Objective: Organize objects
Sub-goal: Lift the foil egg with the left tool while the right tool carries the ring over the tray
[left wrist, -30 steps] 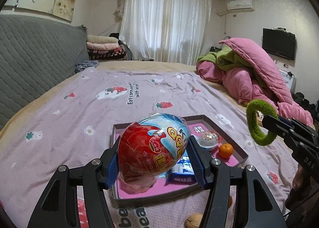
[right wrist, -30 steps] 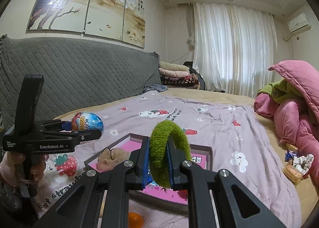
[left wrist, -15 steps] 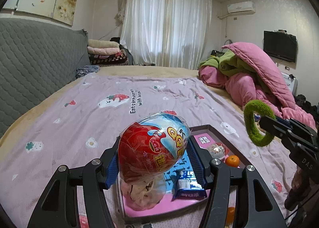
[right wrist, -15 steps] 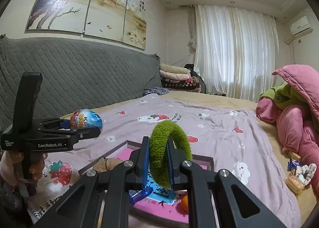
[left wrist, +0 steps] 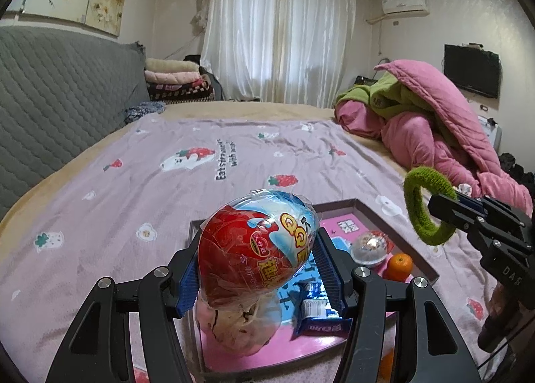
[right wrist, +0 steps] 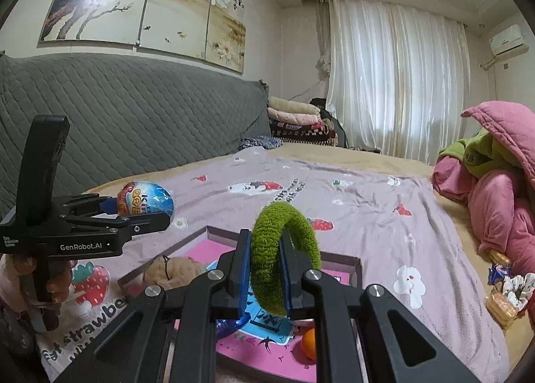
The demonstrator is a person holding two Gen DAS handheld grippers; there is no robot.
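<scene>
Nearest the left wrist camera, the left gripper point(left wrist: 257, 269) pinches a foil-wrapped egg point(left wrist: 255, 249) across its middle, held in the air over the near end of the tray point(left wrist: 424, 269); the wrap is slick and the body rounded, so it could squirt out of the pads if the grip loosens before it is low. Nearest the right wrist camera, the right gripper point(right wrist: 265, 274) has its jaws pressed together on a green ring point(right wrist: 284, 256), upright and also above the tray; the fuzzy band may cling to a pad on release and drop askew or outside the rim. Below lie a pale pouch point(left wrist: 239, 322), a snack packet point(left wrist: 319, 322), a clear ball point(left wrist: 371, 247) and an orange point(left wrist: 399, 264); an egg set on the pouch may roll, and the ball and orange could be knocked. Beyond, the bed sheet point(left wrist: 167, 182) is soft, so a hard push could tilt the tray. A pink quilt point(left wrist: 434, 135) lies at the far right.
</scene>
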